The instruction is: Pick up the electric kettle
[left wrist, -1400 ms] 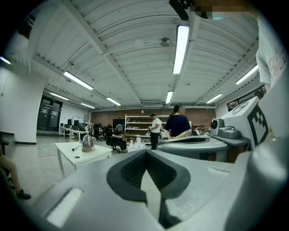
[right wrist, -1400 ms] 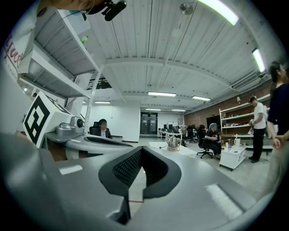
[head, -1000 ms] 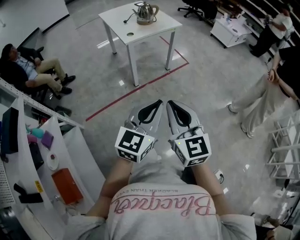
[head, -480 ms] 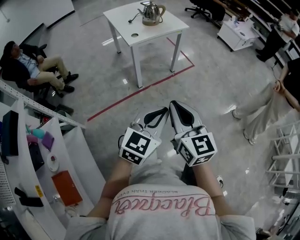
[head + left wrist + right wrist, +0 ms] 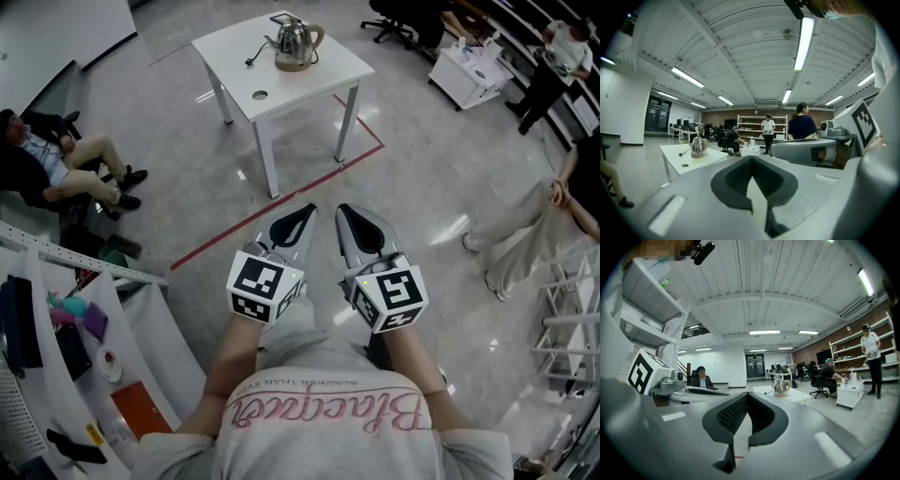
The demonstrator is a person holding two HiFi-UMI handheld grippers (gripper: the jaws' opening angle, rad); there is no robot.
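The steel electric kettle (image 5: 296, 43) stands on its base at the far side of a white table (image 5: 309, 73), its cord trailing left. It is small and distant in the left gripper view, kettle (image 5: 698, 146), and in the right gripper view, kettle (image 5: 779, 386). My left gripper (image 5: 293, 223) and right gripper (image 5: 362, 228) are held side by side in front of the person's chest, over the floor and well short of the table. Both point toward the table. Each is shut with nothing between its jaws, as seen at the left gripper (image 5: 751, 158) and right gripper (image 5: 746, 394).
A red tape line (image 5: 272, 195) crosses the floor between me and the table. A person sits on a chair (image 5: 56, 164) at left, beside shelving (image 5: 89, 314) with small items. People stand at right (image 5: 530, 220) near a white cabinet (image 5: 467, 73).
The view has shifted slightly and the table with the kettle sits a little lower in it. Both grippers stay shut and side by side.
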